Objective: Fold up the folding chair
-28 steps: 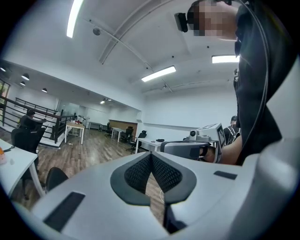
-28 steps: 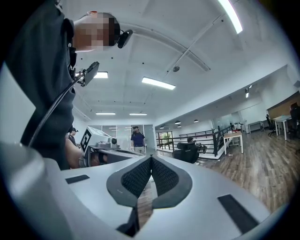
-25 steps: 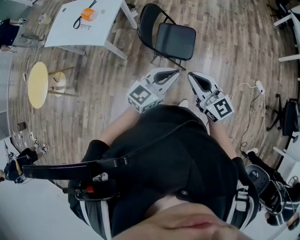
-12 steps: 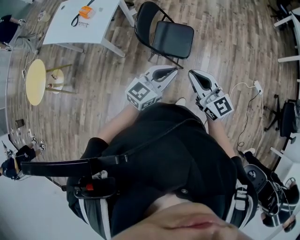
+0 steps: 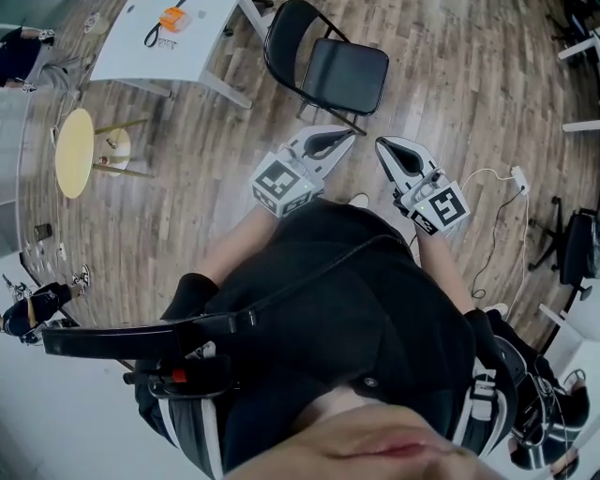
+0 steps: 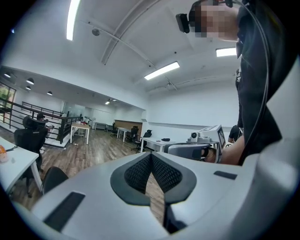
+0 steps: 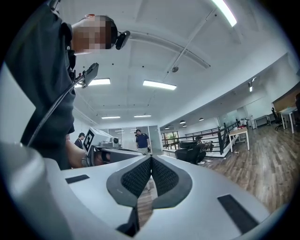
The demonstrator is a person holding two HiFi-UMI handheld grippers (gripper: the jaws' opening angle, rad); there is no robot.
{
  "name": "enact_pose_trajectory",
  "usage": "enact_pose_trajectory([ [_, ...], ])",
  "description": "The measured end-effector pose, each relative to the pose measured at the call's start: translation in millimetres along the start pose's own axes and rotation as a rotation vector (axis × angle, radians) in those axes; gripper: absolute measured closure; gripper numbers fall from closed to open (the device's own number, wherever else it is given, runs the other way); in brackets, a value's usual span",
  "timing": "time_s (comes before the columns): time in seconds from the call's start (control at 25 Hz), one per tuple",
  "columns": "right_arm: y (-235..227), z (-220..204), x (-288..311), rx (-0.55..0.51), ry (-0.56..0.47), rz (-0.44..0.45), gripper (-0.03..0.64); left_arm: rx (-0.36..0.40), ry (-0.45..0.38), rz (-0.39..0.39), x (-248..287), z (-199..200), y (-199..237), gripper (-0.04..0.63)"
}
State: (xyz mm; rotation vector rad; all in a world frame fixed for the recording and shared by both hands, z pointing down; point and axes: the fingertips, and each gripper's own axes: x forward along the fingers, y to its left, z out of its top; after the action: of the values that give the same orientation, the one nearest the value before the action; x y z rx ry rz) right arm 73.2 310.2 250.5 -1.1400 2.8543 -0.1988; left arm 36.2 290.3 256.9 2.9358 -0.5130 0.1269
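The black folding chair (image 5: 347, 77) stands unfolded on the wood floor at the top centre of the head view, its seat facing me and its round backrest (image 5: 281, 37) to the left. My left gripper (image 5: 349, 138) is shut and empty, its tips just short of the chair's front legs. My right gripper (image 5: 382, 143) is beside it, also shut and empty. In the left gripper view the pads (image 6: 140, 171) meet at the gripper's (image 6: 151, 157) tip, and the chair's backrest (image 6: 54, 178) shows low at the left. The right gripper view shows my right gripper (image 7: 151, 161) closed with only floor beyond.
A white table (image 5: 159, 42) with an orange item (image 5: 173, 19) stands left of the chair. A yellow round stool (image 5: 75, 150) is further left. A white cable and power strip (image 5: 511, 173) lie on the floor at right, near office chairs (image 5: 577, 244). People (image 7: 140, 139) stand far off.
Both grippers have shifted slightly upward in the head view, and the floor, table and stool have slid with my movement. The jaws stay shut and the chair is untouched.
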Motion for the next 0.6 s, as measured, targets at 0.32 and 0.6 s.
enact_pose_trajectory([
  [0.32, -24, -3, -5, 0.001, -0.015, 0.007, 0.607, 0.004, 0.019, 0.05, 13, 5, 4, 0.591],
  [0.6, -28, -1, 16, -0.008, -0.017, 0.012, 0.607, 0.028, 0.01, 0.032, 17, 9, 17, 0.591],
])
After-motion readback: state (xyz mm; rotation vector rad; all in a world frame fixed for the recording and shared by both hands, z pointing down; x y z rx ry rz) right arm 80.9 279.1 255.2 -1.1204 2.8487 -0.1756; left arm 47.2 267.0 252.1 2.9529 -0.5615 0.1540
